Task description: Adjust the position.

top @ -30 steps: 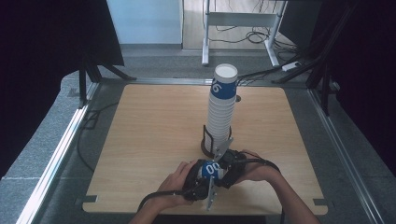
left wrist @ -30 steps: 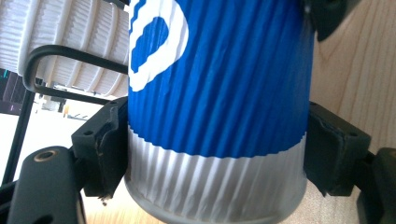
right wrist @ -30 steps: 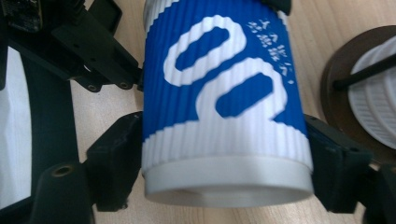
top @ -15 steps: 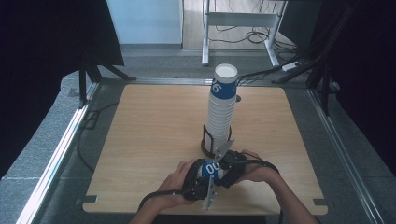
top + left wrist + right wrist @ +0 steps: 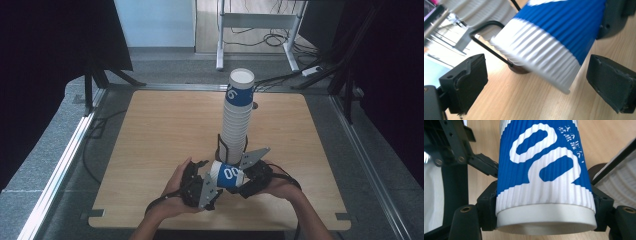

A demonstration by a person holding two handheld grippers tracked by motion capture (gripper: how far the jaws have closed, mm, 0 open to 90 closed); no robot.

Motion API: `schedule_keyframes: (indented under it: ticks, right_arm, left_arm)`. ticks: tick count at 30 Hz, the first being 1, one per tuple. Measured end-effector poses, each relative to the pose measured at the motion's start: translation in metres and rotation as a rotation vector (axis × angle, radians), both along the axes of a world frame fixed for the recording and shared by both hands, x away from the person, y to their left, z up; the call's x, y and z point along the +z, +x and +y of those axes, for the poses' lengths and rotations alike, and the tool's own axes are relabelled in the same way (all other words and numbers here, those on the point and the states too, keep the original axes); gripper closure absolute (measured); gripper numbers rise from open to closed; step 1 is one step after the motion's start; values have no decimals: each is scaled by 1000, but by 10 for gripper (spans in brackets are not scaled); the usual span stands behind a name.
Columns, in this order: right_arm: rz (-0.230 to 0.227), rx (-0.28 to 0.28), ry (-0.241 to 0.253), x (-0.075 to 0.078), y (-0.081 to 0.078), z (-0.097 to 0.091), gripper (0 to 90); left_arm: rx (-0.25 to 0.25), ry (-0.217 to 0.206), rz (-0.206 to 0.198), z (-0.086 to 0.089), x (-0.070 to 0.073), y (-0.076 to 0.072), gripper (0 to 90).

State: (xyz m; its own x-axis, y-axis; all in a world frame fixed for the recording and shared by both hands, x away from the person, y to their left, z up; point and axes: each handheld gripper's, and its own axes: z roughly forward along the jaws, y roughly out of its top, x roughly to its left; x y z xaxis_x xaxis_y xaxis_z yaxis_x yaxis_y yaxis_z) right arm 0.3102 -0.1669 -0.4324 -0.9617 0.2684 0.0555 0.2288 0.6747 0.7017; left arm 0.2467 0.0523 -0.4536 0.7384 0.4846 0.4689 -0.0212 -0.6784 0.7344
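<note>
A person sits at a wooden table (image 5: 150, 150) holding a two-jaw claw in each hand, near the 6 o'clock edge in the high view. Between the hands lies a single blue-and-white ribbed paper cup (image 5: 227, 174), tipped on its side above the table.

The right claw (image 5: 546, 202) is clamped on the cup just below its rim, one jaw on each side of the white band, so the cup is carried by this claw alone. In the right gripper view the cup's open mouth faces the camera.

The left claw (image 5: 535, 80) has just been opening and now stands wide. In the left gripper view its two black pads (image 5: 610, 80) sit clear of the cup on either side, touching nothing, which suggests a hand-over: the left claw has let go once the right had a firm hold.

At 12 o'clock from the hands, close by, a tall stack of cups (image 5: 237, 112) stands upright in a black wire holder (image 5: 222, 150), about mid-table. The loose cup is held close to the holder's base, apparently either just pulled from the stack or on its way to it.
</note>
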Motion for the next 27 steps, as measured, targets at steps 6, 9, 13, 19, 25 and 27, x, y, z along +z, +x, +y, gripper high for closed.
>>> schedule_keyframes:
  ticks: [6,9,13,19,25,27]
  right_arm:
    - [-52,-57,141,-4,-8,-6,281]
    - [-64,-82,193,-8,-11,-6,282]
    - [-64,-104,224,-14,-14,-6,281]
    - [-63,-136,278,-19,-14,-7,281]
    - [-84,-181,301,-22,-17,-9,280]
    - [-89,-195,317,-24,-17,-10,280]
  left_arm:
    - [6,-212,146,14,9,7,41]
    - [14,-273,187,17,10,10,43]
    - [14,-292,215,19,8,12,43]
    - [23,-303,226,20,7,13,47]
    - [18,-342,255,23,9,15,48]
    - [20,-361,267,24,10,15,47]
